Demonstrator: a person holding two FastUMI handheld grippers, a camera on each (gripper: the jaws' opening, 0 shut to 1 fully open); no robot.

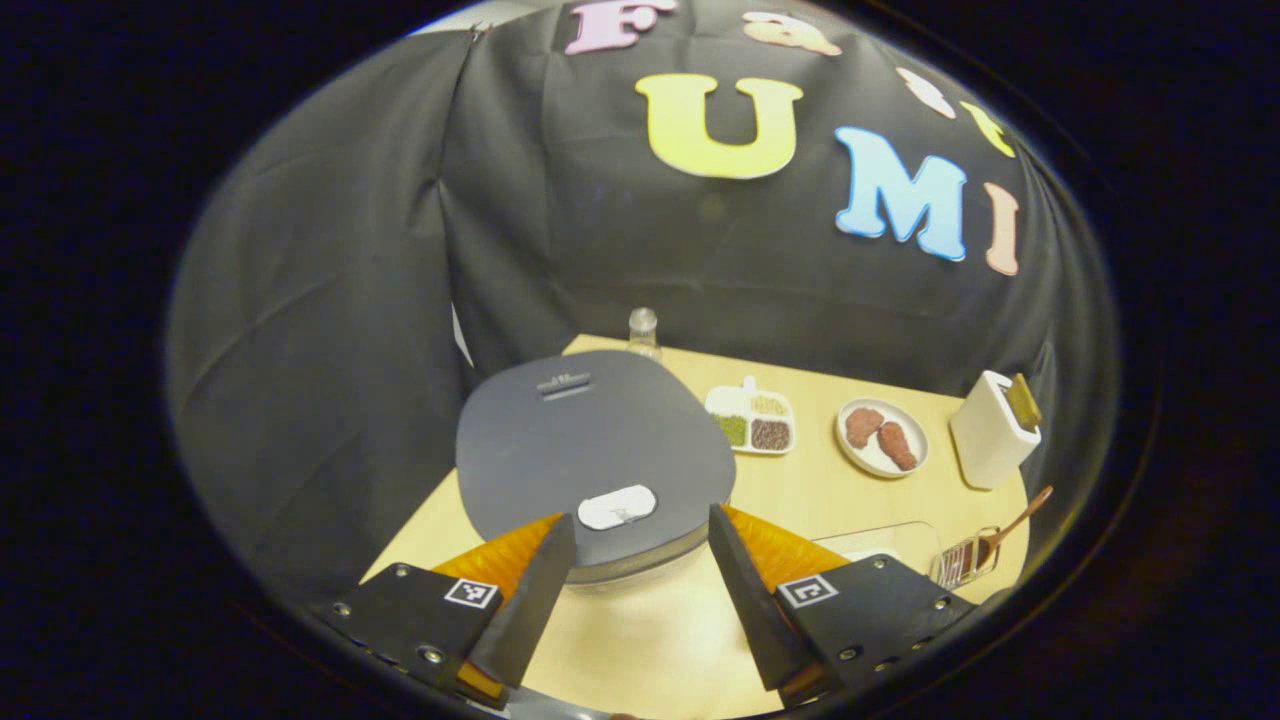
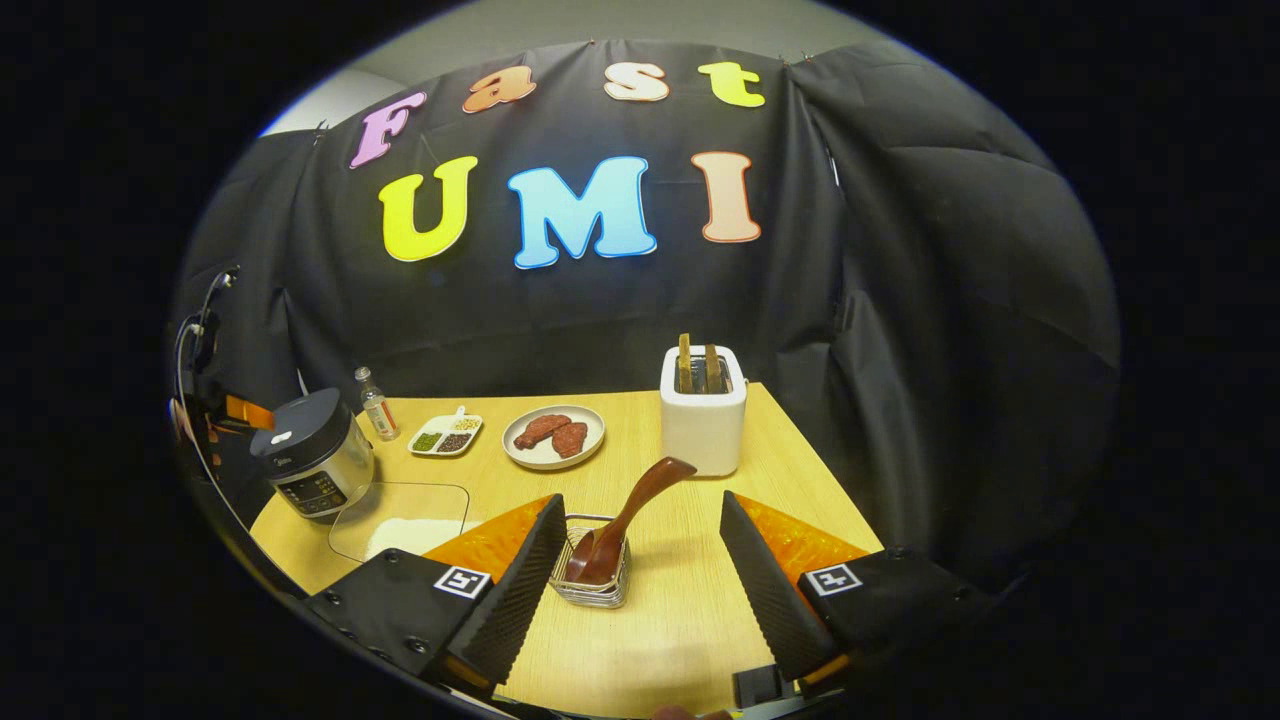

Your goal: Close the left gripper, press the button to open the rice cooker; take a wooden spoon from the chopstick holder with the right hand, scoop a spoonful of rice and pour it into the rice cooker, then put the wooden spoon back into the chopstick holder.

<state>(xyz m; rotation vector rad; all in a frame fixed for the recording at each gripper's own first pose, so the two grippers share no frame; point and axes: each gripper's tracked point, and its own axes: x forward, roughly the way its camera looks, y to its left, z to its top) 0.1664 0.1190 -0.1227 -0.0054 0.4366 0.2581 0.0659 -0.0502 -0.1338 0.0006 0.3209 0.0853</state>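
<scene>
Left camera overlooks rice cooker point(image 1: 594, 450) (right farther back).

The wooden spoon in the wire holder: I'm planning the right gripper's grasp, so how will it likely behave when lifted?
The wooden spoon looks rigid, so it probably won't flex. Its curved handle leans out of the chopstick holder, so it may pivot or swing once pinched off-centre. The small wire holder looks light and might drag or tip if the spoon bowl catches on it.

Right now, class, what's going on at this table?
The left claw hangs open above the closed rice cooker, near its lid button. The right claw is open, facing the wooden spoon, which stands in the chopstick holder. Nothing is gripped; the rice tray sits beside the cooker.
</scene>
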